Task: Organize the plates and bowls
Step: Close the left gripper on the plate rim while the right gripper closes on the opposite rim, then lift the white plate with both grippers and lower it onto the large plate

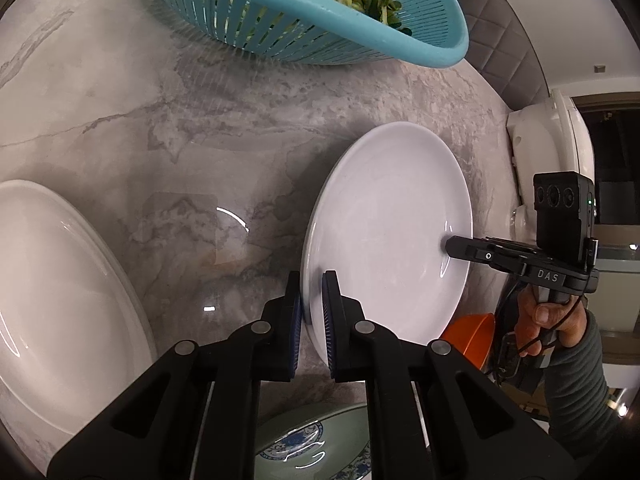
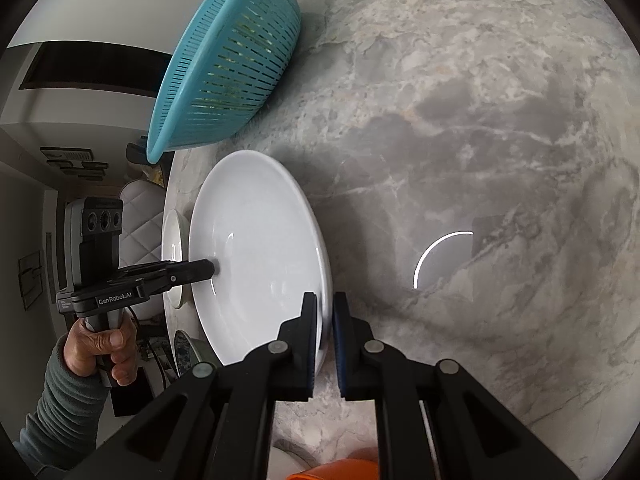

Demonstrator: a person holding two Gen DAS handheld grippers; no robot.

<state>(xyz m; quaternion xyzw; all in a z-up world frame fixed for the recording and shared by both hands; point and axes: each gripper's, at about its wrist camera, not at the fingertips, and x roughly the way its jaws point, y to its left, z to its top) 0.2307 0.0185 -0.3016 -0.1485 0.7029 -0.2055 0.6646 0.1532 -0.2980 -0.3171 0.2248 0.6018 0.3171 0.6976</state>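
A: Where is the white plate (image 1: 384,220)?

B: On the marble worktop (image 1: 160,120), below the blue colander (image 1: 304,20). Both grippers pinch opposite rims: the left gripper (image 1: 312,320) has its fingers closed tight on the near edge, the right gripper (image 2: 325,336) likewise on its side.

A: So which step?

B: The grasp looks set; a lift seems next. That calls for raising both hands evenly, then probably carrying it to the large white dish (image 1: 52,300) or the patterned plate (image 1: 312,448).
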